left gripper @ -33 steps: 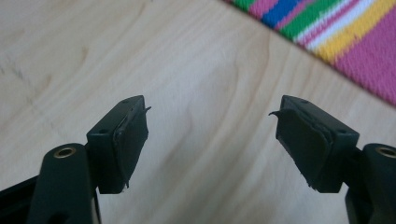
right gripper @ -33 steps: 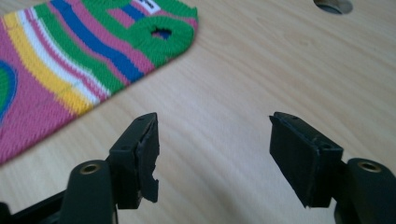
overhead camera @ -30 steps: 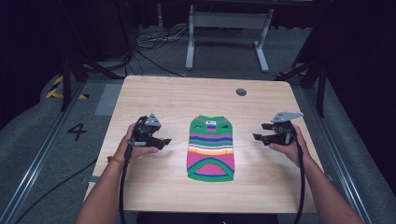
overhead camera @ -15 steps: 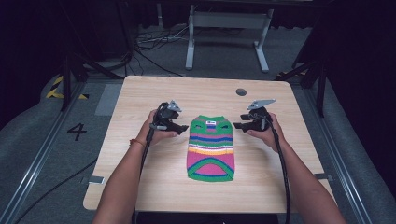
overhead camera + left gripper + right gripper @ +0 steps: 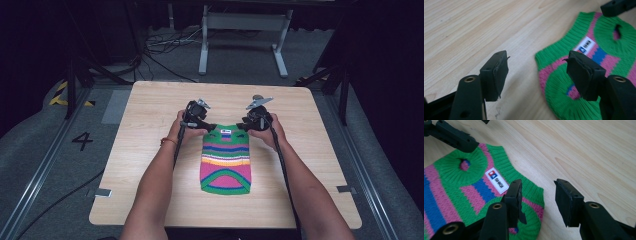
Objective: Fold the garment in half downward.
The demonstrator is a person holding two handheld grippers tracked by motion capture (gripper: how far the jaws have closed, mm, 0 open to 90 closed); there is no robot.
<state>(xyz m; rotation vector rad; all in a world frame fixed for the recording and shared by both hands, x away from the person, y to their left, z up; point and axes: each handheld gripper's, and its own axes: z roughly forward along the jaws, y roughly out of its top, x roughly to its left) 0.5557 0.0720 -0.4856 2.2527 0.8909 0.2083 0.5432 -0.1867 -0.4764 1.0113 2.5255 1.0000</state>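
Striped green-pink-blue knit sweater (image 5: 225, 160) lying flat on table (image 5: 150, 150); left gripper (image 5: 537, 75), right gripper (image 5: 537, 200) hovering, jaws apart.

One green, pink and blue striped knitted sweater (image 5: 225, 159) lies on one light wooden worktop (image 5: 150, 165); two black two-jaw tools, the left tool (image 5: 210, 126) and the right tool (image 5: 241, 125), are over it.

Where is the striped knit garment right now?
In the high view, the knit garment lies flat mid-table, its far end between the left gripper and right gripper.

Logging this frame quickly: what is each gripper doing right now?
Left gripper: open, holding nothing, fingers astride a far corner of the knitted garment.
Right gripper: open, holding nothing, astride the other far corner.
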